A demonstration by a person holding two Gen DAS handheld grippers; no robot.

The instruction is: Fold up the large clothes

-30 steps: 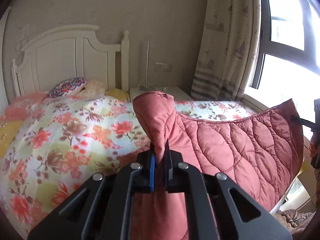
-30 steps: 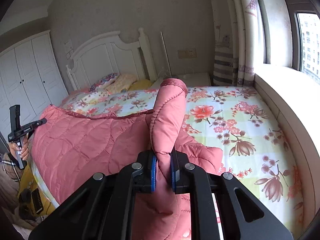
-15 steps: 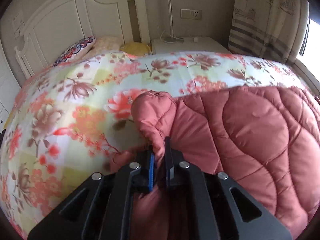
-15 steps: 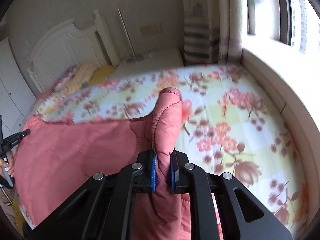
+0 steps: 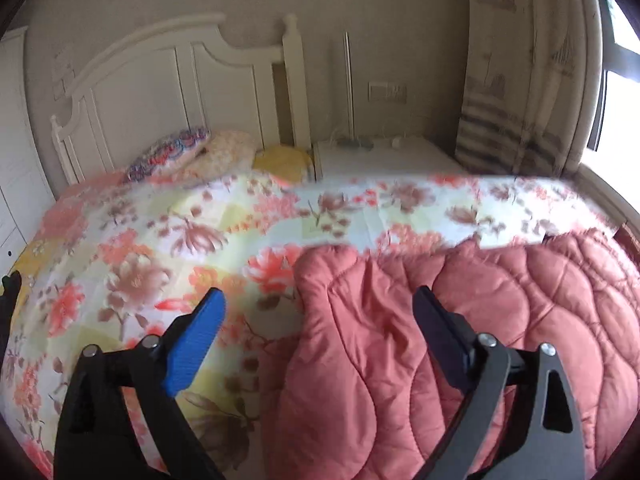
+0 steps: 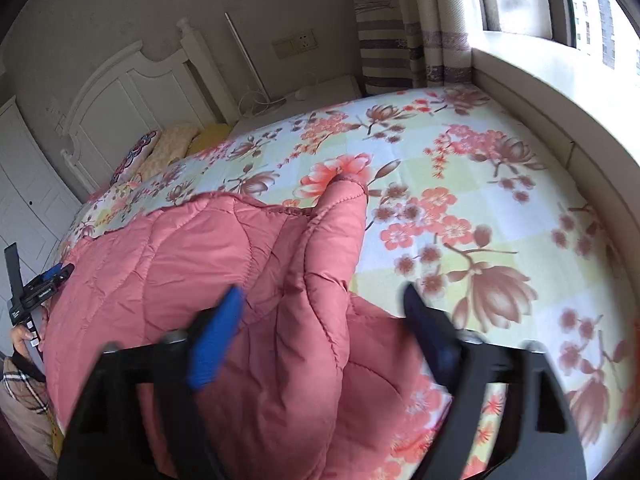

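A pink quilted jacket (image 5: 460, 328) lies spread on the flowered bedspread (image 5: 160, 248). My left gripper (image 5: 318, 300) is open, its jaws wide apart above the jacket's left corner, holding nothing. In the right wrist view the jacket (image 6: 208, 264) lies across the bed's near side with a sleeve (image 6: 332, 236) pointing toward the headboard. My right gripper (image 6: 322, 300) is open over that sleeve, empty. The left gripper (image 6: 44, 280) shows at the far left, beside the jacket's edge.
A white headboard (image 5: 168, 92) and pillows (image 5: 192, 152) stand at the bed's far end, with a white nightstand (image 5: 380, 156) beside them. Striped curtains (image 5: 516, 80) and a window sill (image 6: 560, 100) run along the right. A white wardrobe (image 6: 20, 184) stands left.
Both grippers lowered the jacket onto the bed and opened, letting go of the corners they held. The jacket now lies flat on the bedspread.
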